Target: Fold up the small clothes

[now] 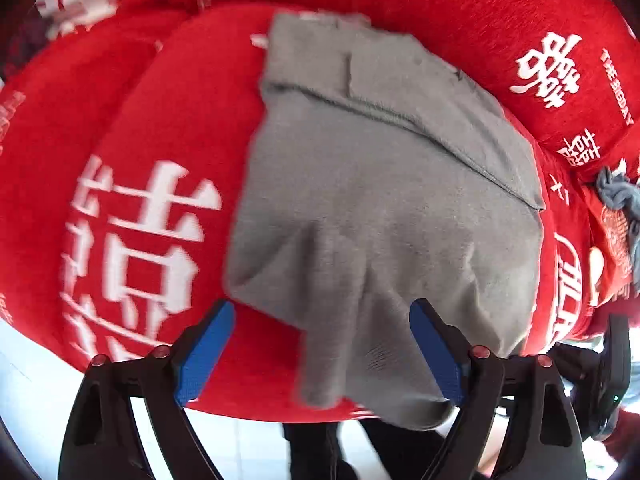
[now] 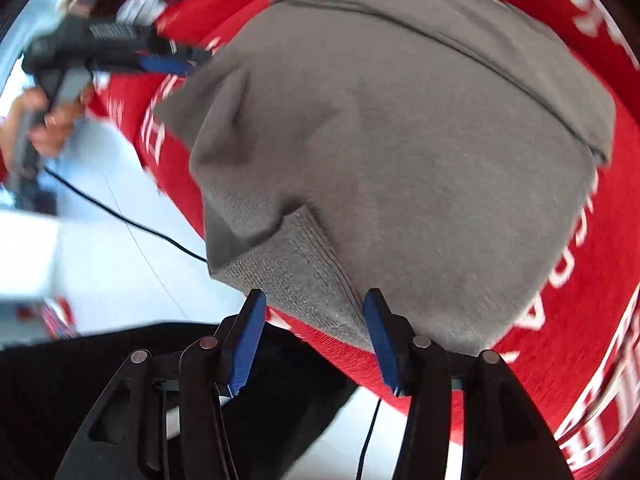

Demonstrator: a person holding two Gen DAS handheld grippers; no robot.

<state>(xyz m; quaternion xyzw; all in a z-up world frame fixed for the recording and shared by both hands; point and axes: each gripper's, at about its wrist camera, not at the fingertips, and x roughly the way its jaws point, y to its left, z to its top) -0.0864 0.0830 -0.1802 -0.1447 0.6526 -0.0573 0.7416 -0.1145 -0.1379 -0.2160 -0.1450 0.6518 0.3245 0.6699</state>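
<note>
Two grippers, left gripper [image 1: 322, 352] and right gripper [image 2: 316, 338], both spread, pinching nothing, above folded grey garment [image 1: 384, 208] lying on red cushion [image 1: 160, 160] with white characters.

Right hand-held gripper [image 2: 316, 340], blue pads on black fingers, jaws apart over ribbed hem of grey knitted garment [image 2: 400, 152]; pads not pressing it. Garment lies folded on red cushion with white lettering [image 2: 580, 300]. Upper left: left hand-held gripper [image 2: 176, 62], blurred, held by a hand [image 2: 44, 124]. Black cable [image 2: 120, 216] crosses pale floor.
</note>
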